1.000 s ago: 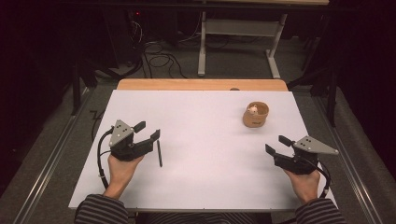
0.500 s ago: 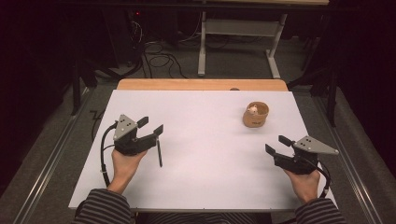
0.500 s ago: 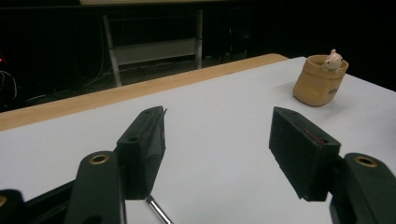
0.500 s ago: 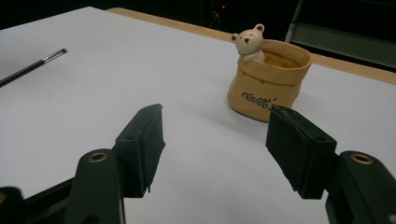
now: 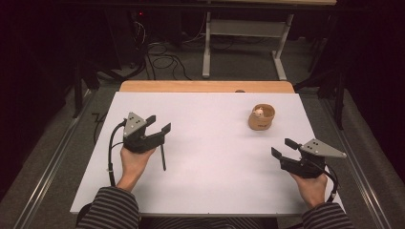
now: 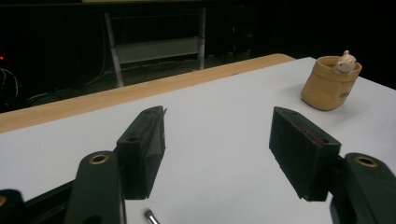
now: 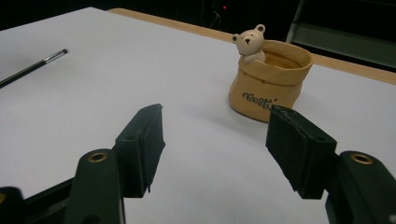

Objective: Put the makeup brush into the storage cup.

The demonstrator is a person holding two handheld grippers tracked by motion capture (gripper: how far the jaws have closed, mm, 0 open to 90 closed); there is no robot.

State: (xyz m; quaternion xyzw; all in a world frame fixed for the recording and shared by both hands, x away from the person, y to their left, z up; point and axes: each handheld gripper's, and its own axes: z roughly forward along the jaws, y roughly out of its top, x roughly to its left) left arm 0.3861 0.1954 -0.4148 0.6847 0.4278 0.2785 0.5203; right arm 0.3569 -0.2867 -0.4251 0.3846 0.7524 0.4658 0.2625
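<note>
A tan pot shaped like a sack, with a small bear at its rim point(image 5: 262, 117) point(image 6: 330, 82) point(image 7: 269, 84), stands on the white table point(image 5: 215, 152) at the far right. A thin black brush point(image 5: 162, 156) point(image 7: 32, 67) lies flat on the table at the left; its tip point(image 6: 150, 216) peeks up at the bottom of the left gripper view. My left gripper point(image 5: 158, 125) point(image 6: 218, 149) hovers open just above and beyond the brush, nothing between its jaws. My right gripper point(image 5: 283, 147) point(image 7: 219, 149) is open too, near the right front of the table, pointing toward the pot.
A wooden strip point(image 5: 205, 86) runs along the table's far edge. Beyond it are a dark floor with cables point(image 5: 162, 62) and a white desk frame point(image 5: 243, 43). Wide bare table surface lies between the two grippers.
My left gripper has moved forward and a little right, over the far end of the brush. The right gripper, brush and pot have stayed put.
</note>
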